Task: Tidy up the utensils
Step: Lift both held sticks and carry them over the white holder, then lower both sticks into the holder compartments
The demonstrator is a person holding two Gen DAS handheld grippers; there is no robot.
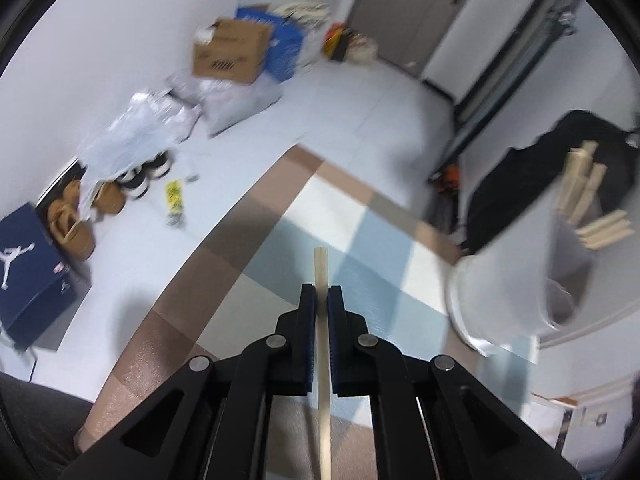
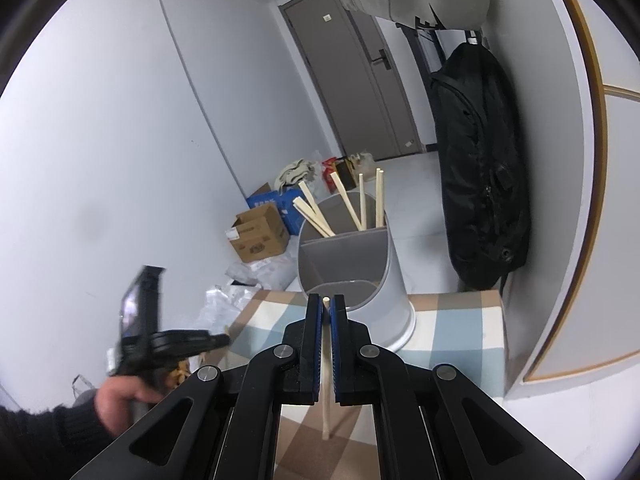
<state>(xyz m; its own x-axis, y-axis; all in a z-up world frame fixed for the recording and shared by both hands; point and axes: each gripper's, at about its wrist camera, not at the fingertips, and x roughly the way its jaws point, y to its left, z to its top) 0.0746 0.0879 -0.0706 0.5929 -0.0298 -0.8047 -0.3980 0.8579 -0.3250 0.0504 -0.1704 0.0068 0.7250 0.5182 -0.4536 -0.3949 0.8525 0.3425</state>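
My left gripper [image 1: 321, 294] is shut on a pale wooden chopstick [image 1: 321, 268] that sticks out past the fingertips, above the checked tablecloth [image 1: 248, 248]. The grey utensil holder [image 1: 516, 276] with several chopsticks [image 1: 584, 188] stands to its right, blurred. My right gripper [image 2: 326, 304] is shut on another wooden chopstick [image 2: 326, 364], its tip just before the holder's [image 2: 360, 268] near rim. The holder has a divider; several chopsticks [image 2: 352, 208] stand in its far compartment. The left gripper [image 2: 176, 344] shows at the left, held by a hand.
A black backpack [image 2: 480, 168] hangs against the wall right of the holder. Cardboard boxes [image 2: 260, 236], plastic bags [image 1: 140, 128], shoes and a blue shoe box [image 1: 32, 276] lie on the floor beyond the table's left edge. A grey door [image 2: 348, 72] stands at the back.
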